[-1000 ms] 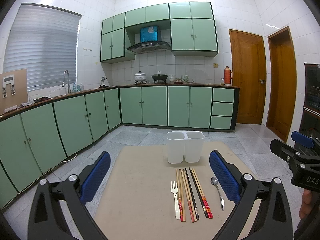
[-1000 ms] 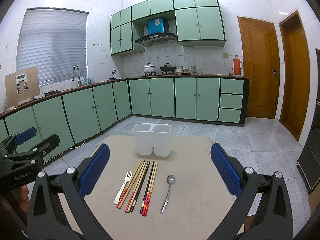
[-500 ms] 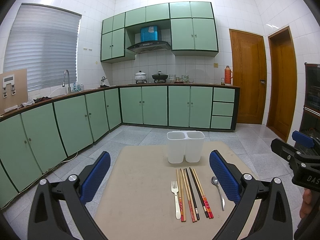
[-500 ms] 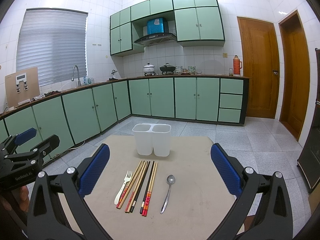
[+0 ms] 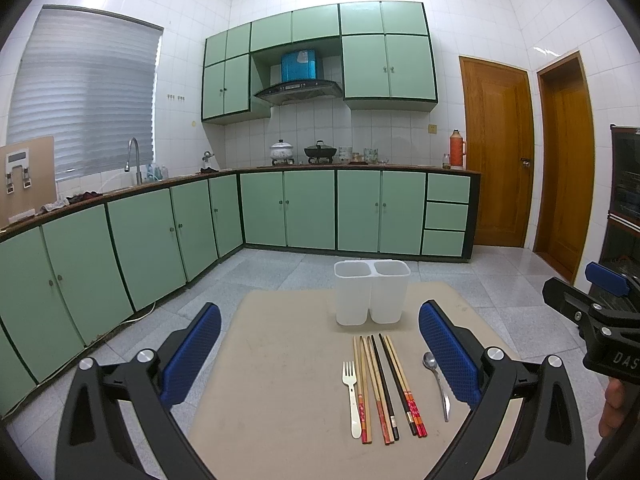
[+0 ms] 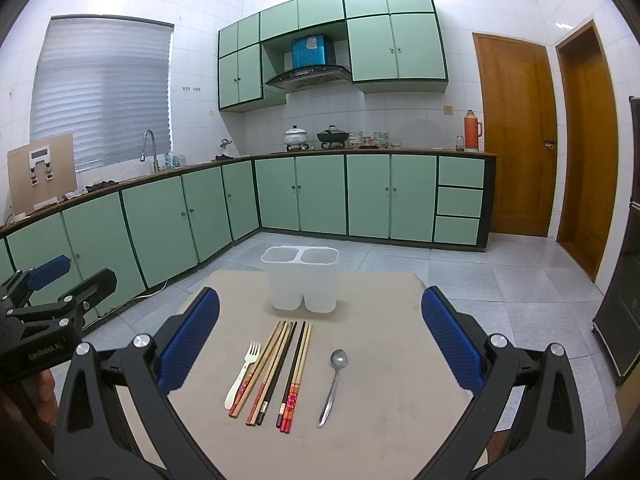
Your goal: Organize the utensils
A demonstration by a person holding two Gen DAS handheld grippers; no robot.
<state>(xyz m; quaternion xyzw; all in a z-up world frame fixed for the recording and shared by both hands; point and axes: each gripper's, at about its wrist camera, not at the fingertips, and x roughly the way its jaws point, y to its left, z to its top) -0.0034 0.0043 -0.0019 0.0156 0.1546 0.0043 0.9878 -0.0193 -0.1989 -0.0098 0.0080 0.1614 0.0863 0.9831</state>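
A white two-compartment holder (image 5: pixel 372 297) (image 6: pixel 302 283) stands upright at the far end of a beige table (image 5: pixel 288 380) (image 6: pixel 384 360). In front of it lie a white fork (image 5: pixel 352 398) (image 6: pixel 240 376), several chopsticks (image 5: pixel 386 386) (image 6: pixel 276 372) side by side, and a metal spoon (image 5: pixel 438 384) (image 6: pixel 332 386). My left gripper (image 5: pixel 320 352) is open above the near table, left of the utensils. My right gripper (image 6: pixel 320 340) is open, with the utensils seen between its blue pads. Neither holds anything.
Green cabinets (image 5: pixel 160 232) (image 6: pixel 360 196) run along the left and back walls under a counter with a sink and pots. Two wooden doors (image 5: pixel 496 152) stand at the right. Tiled floor (image 6: pixel 500 280) surrounds the table. A dark cabinet (image 6: pixel 624 320) is at far right.
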